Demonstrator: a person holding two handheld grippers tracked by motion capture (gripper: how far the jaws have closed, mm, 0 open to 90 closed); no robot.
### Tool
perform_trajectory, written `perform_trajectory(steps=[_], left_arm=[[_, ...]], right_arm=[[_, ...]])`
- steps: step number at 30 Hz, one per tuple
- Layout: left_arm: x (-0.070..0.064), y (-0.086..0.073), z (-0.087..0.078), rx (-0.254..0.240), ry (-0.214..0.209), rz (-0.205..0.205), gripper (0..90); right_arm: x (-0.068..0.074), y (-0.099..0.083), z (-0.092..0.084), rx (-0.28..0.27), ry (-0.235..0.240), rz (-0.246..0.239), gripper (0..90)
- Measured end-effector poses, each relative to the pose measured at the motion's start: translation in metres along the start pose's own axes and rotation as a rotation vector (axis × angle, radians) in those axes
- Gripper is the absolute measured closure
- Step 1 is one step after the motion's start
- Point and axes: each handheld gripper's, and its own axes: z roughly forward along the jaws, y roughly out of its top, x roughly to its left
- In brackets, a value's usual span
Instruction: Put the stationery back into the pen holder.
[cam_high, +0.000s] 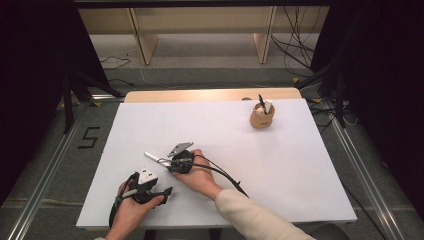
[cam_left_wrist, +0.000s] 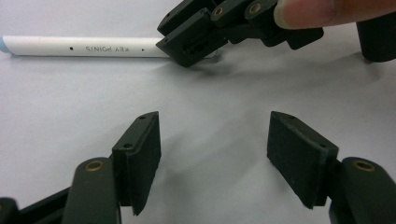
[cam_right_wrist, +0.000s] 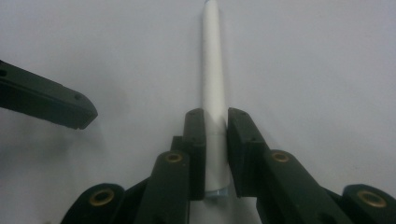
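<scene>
A white pen (cam_high: 152, 157) lies flat on the white table cover, left of centre near the front. My right gripper (cam_high: 167, 162) is down on the cover with its jaws closed on the pen's near end; in the right gripper view the pads press both sides of the pen (cam_right_wrist: 212, 70) at the right gripper (cam_right_wrist: 215, 121). The left gripper (cam_high: 157, 182) rests just in front of it, jaws wide apart with nothing between them. In the left gripper view, the left gripper (cam_left_wrist: 215, 149) faces the pen (cam_left_wrist: 84, 46) and the right gripper (cam_left_wrist: 187, 42).
A brown holder (cam_high: 262, 119) with a black pen and a white item in it stands at the back right of the table cover (cam_high: 300, 175). One jaw of the left gripper (cam_right_wrist: 70, 109) lies close to the left of the held pen.
</scene>
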Motion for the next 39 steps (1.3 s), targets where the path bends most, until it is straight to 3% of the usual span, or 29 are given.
perform_trajectory(steps=[7, 13, 17, 23, 28, 39], left_arm=[[0.004, 0.0, -0.001, -0.023, 0.002, -0.015, 37.8], [0.01, 0.003, 0.0, -0.062, 0.013, -0.05, 39.1], [0.016, 0.008, 0.001, -0.114, 0.017, -0.1, 38.4], [0.018, 0.019, 0.006, -0.203, -0.028, -0.181, 36.9], [0.014, 0.027, 0.013, -0.244, -0.074, -0.213, 35.1], [0.005, 0.04, 0.023, -0.281, -0.161, -0.285, 33.4]], right_arm=[[-0.004, -0.002, -0.006, -0.037, 0.005, 0.007, 78.9], [-0.011, -0.005, -0.031, -0.102, 0.017, 0.014, 79.0], [-0.014, -0.014, -0.051, -0.127, 0.024, 0.006, 79.0], [-0.017, -0.033, -0.077, -0.151, 0.037, 0.017, 79.0], [-0.017, -0.047, -0.092, -0.165, 0.043, 0.01, 78.9], [-0.013, -0.057, -0.099, -0.197, 0.044, 0.001, 78.9]])
